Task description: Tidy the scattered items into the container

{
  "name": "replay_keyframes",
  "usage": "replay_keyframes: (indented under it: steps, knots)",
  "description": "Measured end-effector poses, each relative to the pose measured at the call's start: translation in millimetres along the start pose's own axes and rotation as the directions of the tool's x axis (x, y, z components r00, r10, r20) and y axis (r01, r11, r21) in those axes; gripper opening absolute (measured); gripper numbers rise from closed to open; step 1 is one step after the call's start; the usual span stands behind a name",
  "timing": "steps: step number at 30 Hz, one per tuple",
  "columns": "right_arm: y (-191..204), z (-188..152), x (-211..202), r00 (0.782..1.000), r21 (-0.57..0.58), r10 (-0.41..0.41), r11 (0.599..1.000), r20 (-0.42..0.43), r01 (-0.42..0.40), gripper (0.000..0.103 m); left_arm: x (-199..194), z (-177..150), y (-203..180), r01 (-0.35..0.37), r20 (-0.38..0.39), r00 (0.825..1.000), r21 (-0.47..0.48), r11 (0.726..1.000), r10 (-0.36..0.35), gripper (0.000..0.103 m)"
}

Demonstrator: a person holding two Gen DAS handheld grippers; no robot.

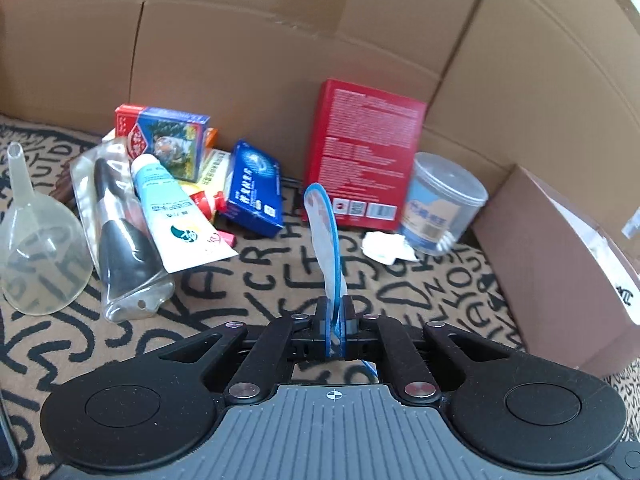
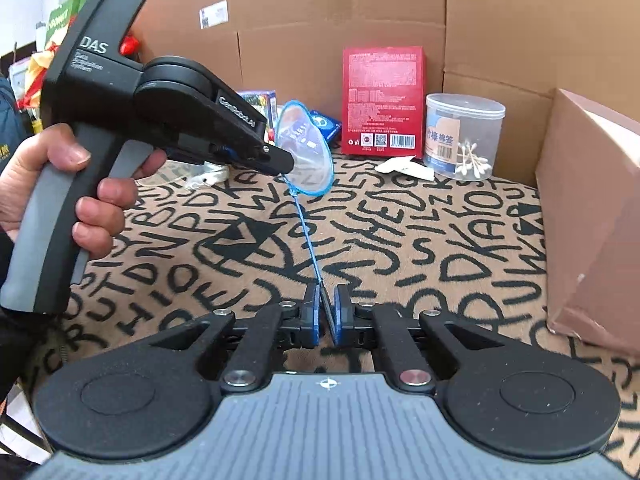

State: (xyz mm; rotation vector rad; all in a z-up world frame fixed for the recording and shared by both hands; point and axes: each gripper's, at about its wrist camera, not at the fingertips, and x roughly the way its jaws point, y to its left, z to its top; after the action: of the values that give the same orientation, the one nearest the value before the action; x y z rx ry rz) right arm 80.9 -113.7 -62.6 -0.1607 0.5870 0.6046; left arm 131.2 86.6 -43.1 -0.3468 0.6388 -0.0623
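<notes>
Both tools share one blue-rimmed clear pouch

The left tool (image 1: 334, 322) is clenched on the blue-rimmed clear pouch (image 1: 322, 232), held above the lettered mat (image 2: 400, 240) in front of the red box (image 1: 362, 152); the right tool (image 2: 326, 312) pinches its blue cord (image 2: 308, 236), jaws nearly together.

**Access and obstructions on the patterned mat**

The middle of the lettered mat (image 2: 400, 248) lay open to passage. Cardboard walls (image 1: 240, 60) closed the far side. A brown box (image 2: 592, 216) blocked the right edge. At the rear stood a red box (image 2: 382, 100) and a cotton-swab tub (image 2: 460, 136), a white wrapper (image 2: 404, 166) just before them. A cluttered pile with a clear funnel (image 1: 36, 236) occupied the left.
</notes>
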Motion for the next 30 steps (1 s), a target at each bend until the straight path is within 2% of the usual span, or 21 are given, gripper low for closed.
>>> replay_keyframes:
  steps: [2,3,4,6,12,13,14,15,16,21,30]
  knots:
    - [0.9,-3.3,-7.0,1.0,0.0,-0.002,1.0,0.005,0.002,0.008,0.7,-3.1,-6.1,-0.002,-0.015,1.0,0.019,1.0,0.002,0.001]
    - [0.6,-5.2,-9.9,1.0,0.002,-0.004,1.0,0.005,0.004,0.007,1.5,-4.9,-8.9,-0.003,-0.024,1.0,0.029,1.0,0.003,0.011]
    - [0.3,-7.4,-12.1,1.0,0.003,-0.005,1.0,0.004,0.005,0.007,2.4,-6.7,-11.6,-0.004,-0.033,0.999,0.038,0.999,0.005,0.027]
    - [-0.2,-12.0,-15.0,1.0,0.004,-0.005,1.0,-0.002,0.005,0.007,9.2,-10.4,-14.5,-0.02,-0.05,0.998,0.05,0.999,0.022,0.035]
    - [-2.2,-18.7,-14.4,1.0,0.01,0.005,1.0,-0.012,-0.005,0.008,32.2,-11.9,-14.1,-0.05,-0.096,0.994,0.062,0.997,0.055,0.037]
    - [-2.6,-18.6,-14.1,1.0,0.012,0.007,1.0,-0.012,-0.007,0.008,35.4,-11.2,-14.4,-0.054,-0.101,0.993,0.065,0.996,0.061,0.035]
    - [-3.1,-18.7,-13.8,1.0,0.014,0.008,1.0,-0.011,-0.008,0.008,38.5,-10.6,-14.7,-0.059,-0.106,0.992,0.068,0.996,0.066,0.027]
    - [-3.5,-19.0,-13.5,1.0,0.016,0.008,1.0,-0.01,-0.008,0.008,40.0,-10.1,-15.2,-0.055,-0.112,0.992,0.07,0.996,0.062,0.007]
    - [-3.9,-19.3,-13.2,1.0,0.019,0.01,1.0,-0.01,-0.009,0.009,40.6,-9.9,-15.8,-0.045,-0.118,0.992,0.073,0.996,0.053,0.002]
    - [-3.4,-18.6,-17.7,1.0,0.018,0.006,1.0,0.002,-0.006,0.008,26.5,-5.5,-29.1,-0.042,-0.089,0.995,0.113,0.993,0.052,0.0]
    - [-9.9,-7.1,-48.8,0.995,0.028,-0.024,0.999,0.101,0.021,0.007,-16.6,19.2,-67.5,-0.007,0.013,1.0,0.181,0.983,0.004,0.0]
